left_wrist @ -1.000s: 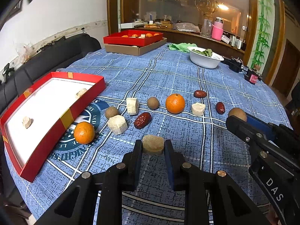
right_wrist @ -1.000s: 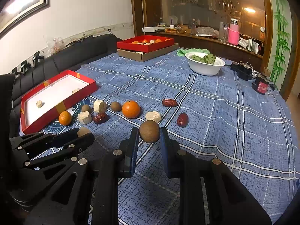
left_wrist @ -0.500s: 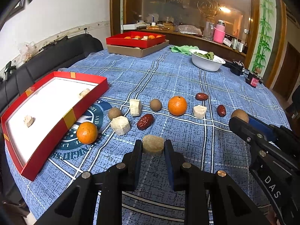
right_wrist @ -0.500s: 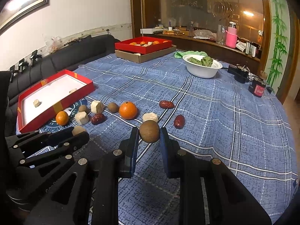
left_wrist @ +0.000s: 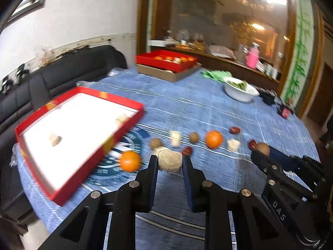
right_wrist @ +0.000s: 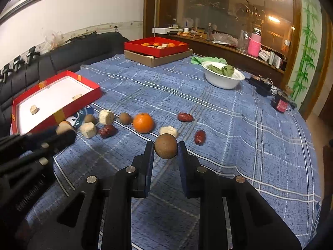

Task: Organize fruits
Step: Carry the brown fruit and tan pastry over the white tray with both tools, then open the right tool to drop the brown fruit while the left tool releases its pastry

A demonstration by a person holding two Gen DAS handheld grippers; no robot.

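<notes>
My left gripper (left_wrist: 169, 161) is shut on a pale tan chunk (left_wrist: 169, 160), held above the blue cloth to the right of the red tray (left_wrist: 122, 123). Two pale chunks lie on the tray's white floor. My right gripper (right_wrist: 165, 149) is shut on a round brown fruit (right_wrist: 165, 145), lifted over the cloth. On the cloth lie two oranges (right_wrist: 143, 123) (left_wrist: 130, 160), red dates (right_wrist: 185, 117), small brown fruits (right_wrist: 125, 118) and pale chunks (right_wrist: 106, 116). In the right wrist view the left gripper (right_wrist: 62, 132) shows at the left edge with its chunk.
A second red tray (right_wrist: 156, 49) of fruit sits on a cardboard box at the table's far side. A white bowl (right_wrist: 223, 78) of greens, a green cloth and a dark jar (right_wrist: 281, 104) stand at the far right. A black sofa (right_wrist: 68, 56) runs along the left.
My left gripper has risen and swung left toward the red tray, carrying its chunk; the view is blurred by motion. The right gripper holds its brown fruit in much the same place.
</notes>
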